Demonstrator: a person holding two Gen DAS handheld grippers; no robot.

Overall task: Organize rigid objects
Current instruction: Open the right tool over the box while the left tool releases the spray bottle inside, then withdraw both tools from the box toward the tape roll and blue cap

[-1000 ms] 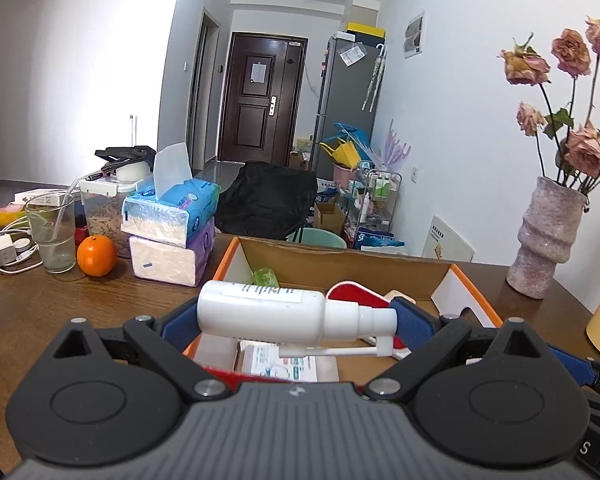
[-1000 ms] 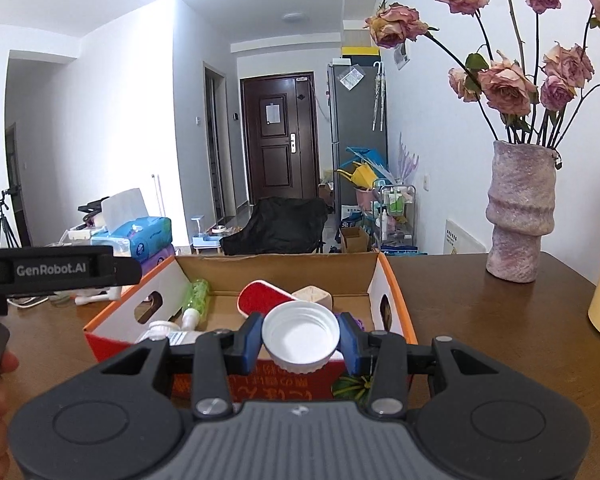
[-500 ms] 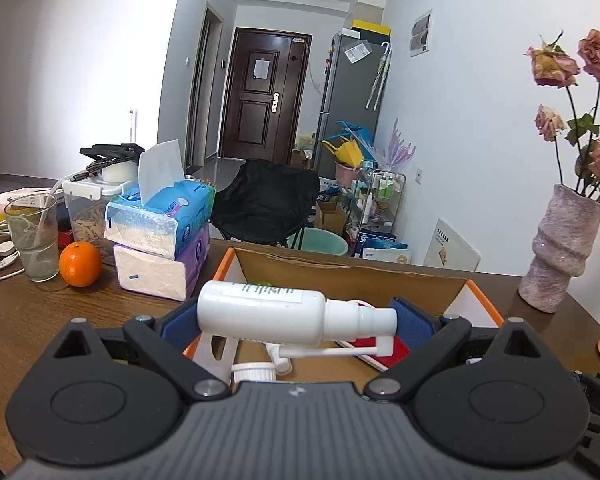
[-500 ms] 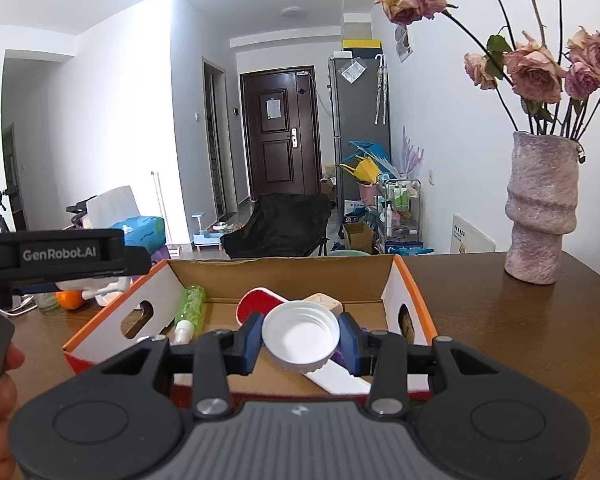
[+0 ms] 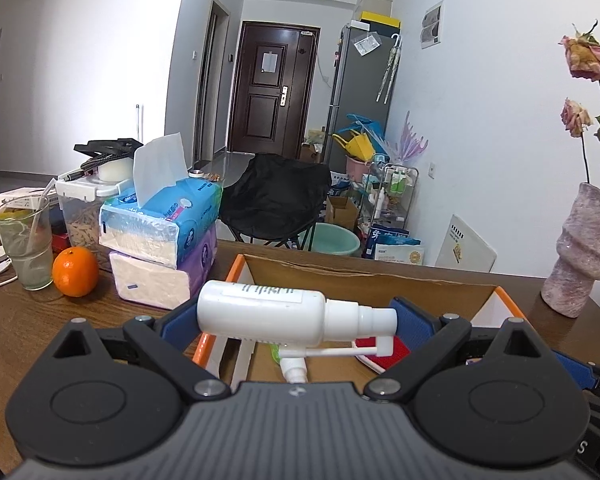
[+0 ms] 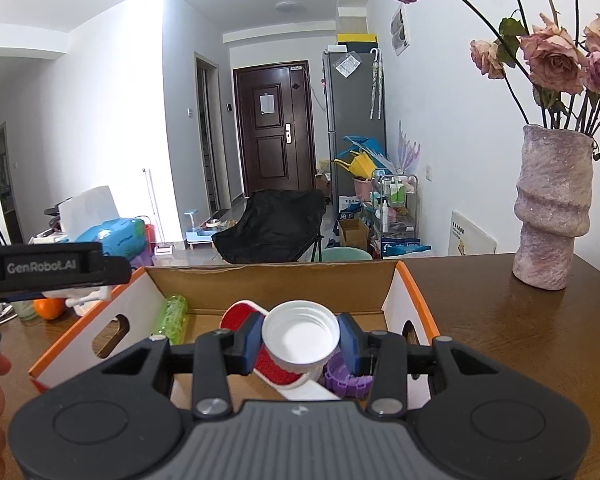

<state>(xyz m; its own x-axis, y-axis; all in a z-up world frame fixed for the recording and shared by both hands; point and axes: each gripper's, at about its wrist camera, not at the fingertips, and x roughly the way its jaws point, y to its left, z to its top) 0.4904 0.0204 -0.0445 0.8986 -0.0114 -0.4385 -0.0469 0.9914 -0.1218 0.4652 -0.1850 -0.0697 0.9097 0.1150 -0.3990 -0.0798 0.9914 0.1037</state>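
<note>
both pairs of jaws are closed on loads: the left gripper (image 5: 296,320) is clamped end to end on a white spray bottle (image 5: 276,312) lying crosswise, and the right gripper (image 6: 300,342) is pinched on a white bottle cap (image 6: 300,338) with its hollow side turned to the camera.

over the last second the bottle has been drawn back and to the left. a second ago it was held above the middle of the cardboard box (image 5: 380,284), with the contents under it; now it is hung over the box's near left corner, and more bare table (image 5: 28,320) is seen on that side. the cap has been kept above the box interior throughout, over a red and white brush (image 6: 244,312) and just above a purple ring (image 6: 348,380); a green tube (image 6: 174,316) is laid along the left wall.

from this it is judged that bottle and cap have been taken out rather than put in, and that they are being brought together for capping; whether the cap belongs to this bottle cannot be told.

further out, stacked tissue packs (image 5: 160,240), an orange (image 5: 75,272) and a glass (image 5: 24,240) are stood to the left, and a vase (image 6: 552,208) of dried roses to the right.
</note>
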